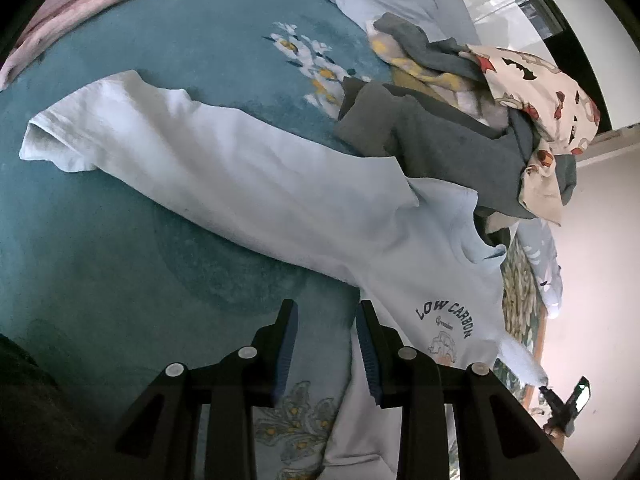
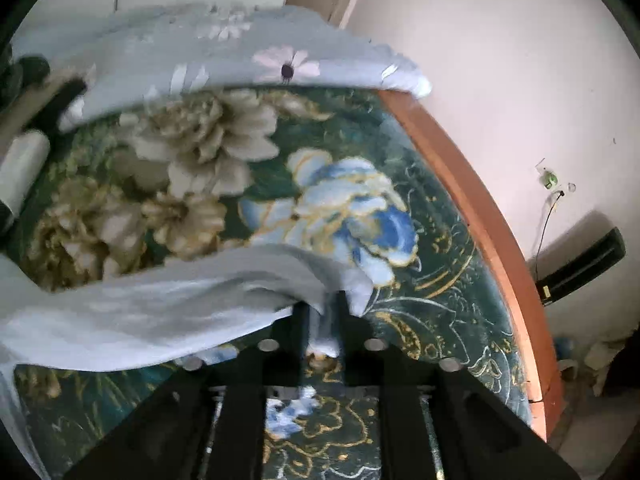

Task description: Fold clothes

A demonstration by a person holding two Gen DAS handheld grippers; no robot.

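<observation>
- Spread across teal blanket (image 1: 120,240): pale blue T-shirt (image 1: 240,184), "LOW CARBON" print at its right end.
- Above the shirt's edge: left gripper (image 1: 326,344), fingers apart, empty.
- Farther right: clothes pile (image 1: 460,120).
- Over floral bedcover (image 2: 280,200): right gripper (image 2: 324,316), fingers clamped on shirt fabric.

Both wrist cams look down close at bed; share pale shirt (image 1: 248,184).

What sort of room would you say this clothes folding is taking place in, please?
Most likely a bedroom at home: the T-shirt lies on a teal blanket over a flowered bedspread with a wooden bed edge, beside a heap of clothes.
</observation>
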